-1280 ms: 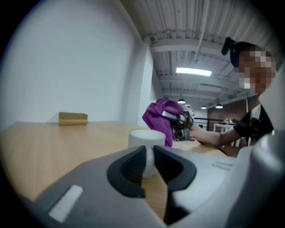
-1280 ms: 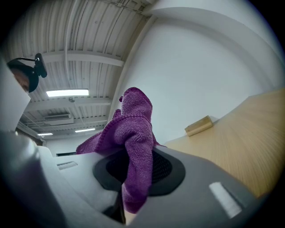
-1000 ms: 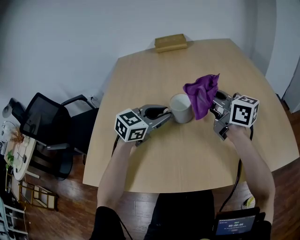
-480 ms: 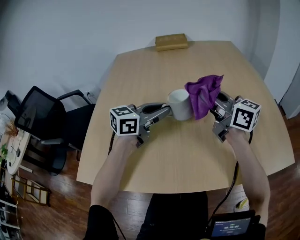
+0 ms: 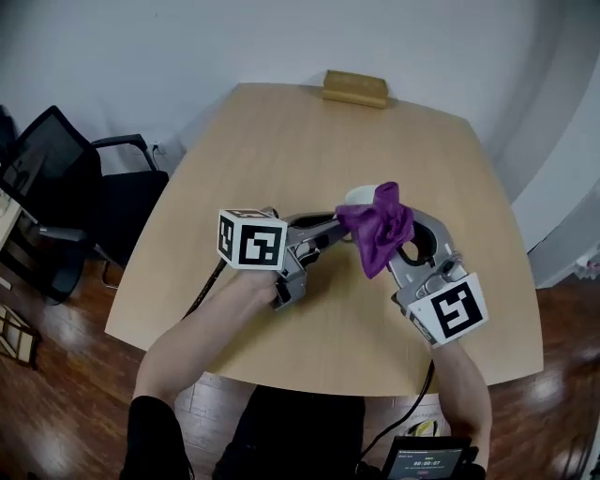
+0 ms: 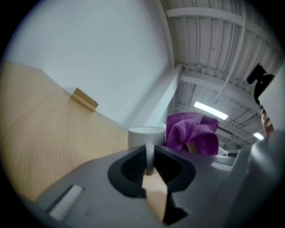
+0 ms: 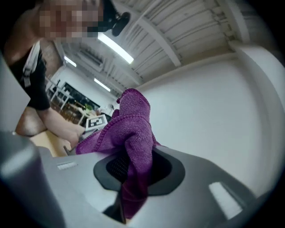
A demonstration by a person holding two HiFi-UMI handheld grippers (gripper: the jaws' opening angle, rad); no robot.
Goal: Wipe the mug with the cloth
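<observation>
Mug handle [image 6: 149, 156] inside left gripper [image 5: 337, 229]

A light wooden table [image 5: 281, 150] with rounded corners stood with its far edge near a plain white wall [image 5: 187, 37]. A tan rectangular block [image 5: 355, 88] lay flat at that far edge, well apart from anything else on the top. A black office chair [image 5: 47, 169] with armrests stood beside the table's left side, on a dark, glossy wooden floor [image 5: 56, 394]. A small device with a lit screen [image 5: 420, 461] showed at the bottom edge of the head view; its print was too small to read. In the left gripper view, long ceiling lamps [image 6: 210, 110] were lit below white beams [image 6: 200, 13].
</observation>
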